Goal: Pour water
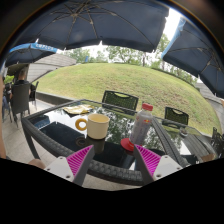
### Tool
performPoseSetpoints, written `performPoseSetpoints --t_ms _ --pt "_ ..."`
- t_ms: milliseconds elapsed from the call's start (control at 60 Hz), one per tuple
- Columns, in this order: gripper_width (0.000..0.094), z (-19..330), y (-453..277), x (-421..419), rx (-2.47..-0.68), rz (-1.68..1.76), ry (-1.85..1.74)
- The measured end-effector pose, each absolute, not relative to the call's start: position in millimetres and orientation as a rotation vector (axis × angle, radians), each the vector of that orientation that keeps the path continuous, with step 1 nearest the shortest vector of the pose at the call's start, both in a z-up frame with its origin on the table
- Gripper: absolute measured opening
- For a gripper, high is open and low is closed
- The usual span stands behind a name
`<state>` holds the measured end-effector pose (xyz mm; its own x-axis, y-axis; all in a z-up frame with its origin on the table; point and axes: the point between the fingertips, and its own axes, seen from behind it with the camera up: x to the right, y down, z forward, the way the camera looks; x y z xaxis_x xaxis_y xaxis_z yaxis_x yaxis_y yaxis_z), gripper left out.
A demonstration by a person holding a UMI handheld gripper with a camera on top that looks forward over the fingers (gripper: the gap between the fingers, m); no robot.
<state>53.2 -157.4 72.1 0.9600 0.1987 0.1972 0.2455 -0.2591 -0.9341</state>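
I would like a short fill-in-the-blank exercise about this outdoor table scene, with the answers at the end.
1. The mug on the glass table is coloured ____.
2. The plastic bottle has a ____ cap.
3. The bottle stands just ahead of the ____ claw, which holds nothing.
4. Overhead, dark ____ shade the table.

Missing words: white; red; open; umbrellas

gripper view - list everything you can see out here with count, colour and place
mug: 1, cream, on the glass table, beyond the left finger
bottle: 1, clear with red cap, upright on the table right of the mug
red thing: 1, on the table at the bottle's foot, too small to identify
chairs: 2 across the table, dark, more at the left
umbrellas: several, dark blue, overhead
lawn: green slope beyond the chairs
gripper: 1, pink pads, fingers open, nothing between them
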Motion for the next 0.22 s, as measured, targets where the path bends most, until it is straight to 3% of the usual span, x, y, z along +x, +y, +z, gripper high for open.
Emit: performPoseSetpoints --t_ms 217 --pt "0.0842 54 -164 47 -1.868 -0.02 -0.324"
